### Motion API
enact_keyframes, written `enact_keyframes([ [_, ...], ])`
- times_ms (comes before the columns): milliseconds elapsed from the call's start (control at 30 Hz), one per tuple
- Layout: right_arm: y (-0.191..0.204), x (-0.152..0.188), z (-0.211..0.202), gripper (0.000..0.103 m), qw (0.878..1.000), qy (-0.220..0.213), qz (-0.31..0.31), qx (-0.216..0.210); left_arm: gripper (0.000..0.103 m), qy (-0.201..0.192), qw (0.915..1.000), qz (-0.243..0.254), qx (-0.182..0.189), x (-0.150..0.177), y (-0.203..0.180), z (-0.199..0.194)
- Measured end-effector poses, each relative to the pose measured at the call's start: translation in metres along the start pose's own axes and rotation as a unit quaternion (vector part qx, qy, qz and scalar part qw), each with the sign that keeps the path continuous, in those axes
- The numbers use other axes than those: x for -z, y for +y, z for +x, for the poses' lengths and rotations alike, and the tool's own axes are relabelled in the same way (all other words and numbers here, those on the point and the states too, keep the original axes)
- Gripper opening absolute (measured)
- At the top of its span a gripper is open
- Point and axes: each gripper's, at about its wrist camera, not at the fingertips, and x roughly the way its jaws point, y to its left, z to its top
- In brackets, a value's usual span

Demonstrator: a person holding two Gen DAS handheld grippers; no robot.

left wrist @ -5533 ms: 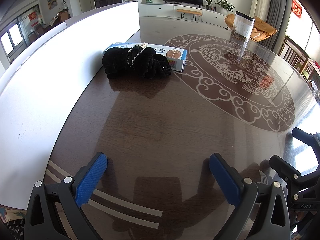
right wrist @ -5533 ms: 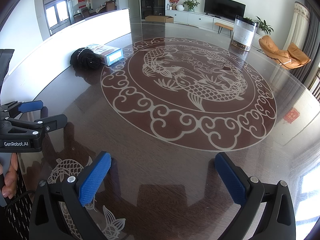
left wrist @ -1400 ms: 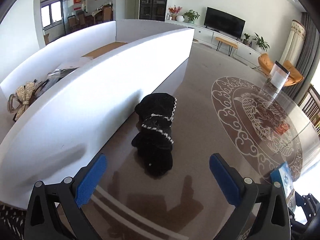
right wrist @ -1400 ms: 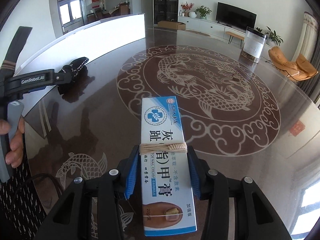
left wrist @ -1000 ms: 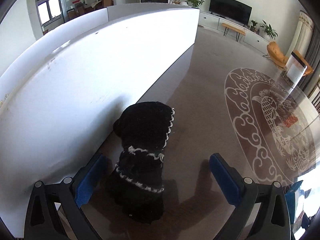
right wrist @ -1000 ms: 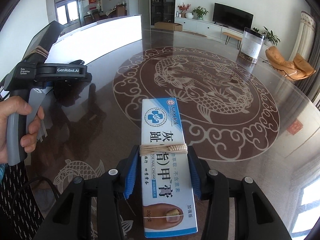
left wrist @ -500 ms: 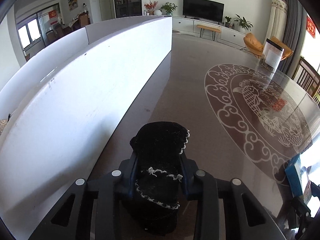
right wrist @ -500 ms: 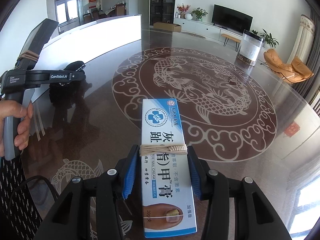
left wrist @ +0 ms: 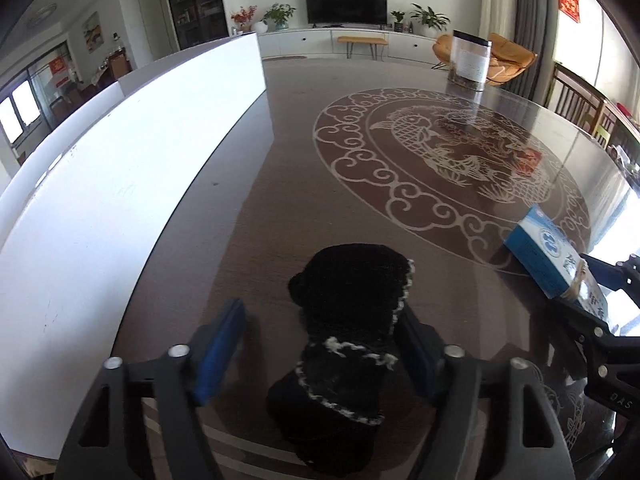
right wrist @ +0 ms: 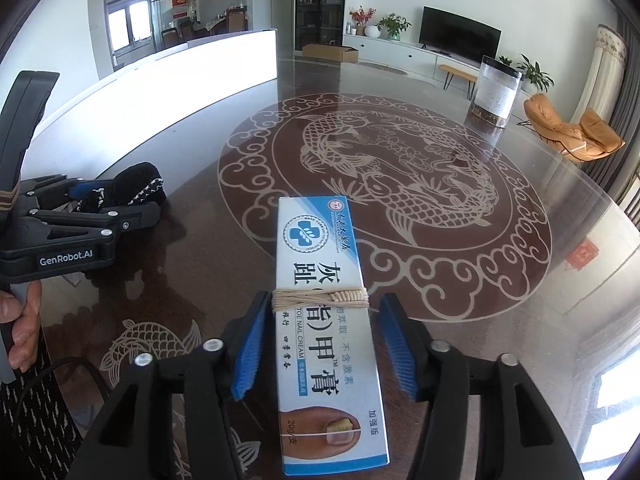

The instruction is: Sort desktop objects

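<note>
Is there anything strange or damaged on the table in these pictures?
Nothing looks damaged or spilled. One oddity: the nail cream box has tan string wound around its middle. The black knitted item lies crumpled.

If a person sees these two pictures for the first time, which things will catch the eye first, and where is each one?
The blue and white nail cream box fills the right wrist view, lying between the pads of the right tool, with visible gaps on both sides. In the left wrist view, a black knitted item with pale trim sits between the fingers of the left tool. Behind them, the dark table bears a large pale fish medallion.
</note>
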Motion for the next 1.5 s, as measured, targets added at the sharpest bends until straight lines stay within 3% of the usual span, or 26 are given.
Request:
enact_keyframes([
  [33,0.0,0.0,0.003,0.089,1.0,0.007,0.0,-0.003,0.094,0.008,0.9998,-0.015,0.004,-0.001,0.005,0.004],
  [67,0.0,-0.001,0.005,0.092,1.0,0.012,-0.002,-0.008,0.094,0.015,0.9993,-0.029,0.015,-0.004,0.009,0.009],
  [200,0.0,-0.001,0.007,0.094,1.0,0.014,-0.003,-0.016,0.103,0.015,0.9992,-0.036,0.005,-0.009,0.011,0.017],
  [533,-0.002,-0.002,0.011,0.103,0.999,0.024,0.004,-0.021,0.103,0.013,0.9992,-0.038,0.004,-0.011,0.009,0.02],
  [1500,-0.001,-0.002,0.011,0.103,0.999,0.024,0.004,-0.021,0.103,0.012,0.9992,-0.038,0.004,-0.012,0.008,0.022],
])
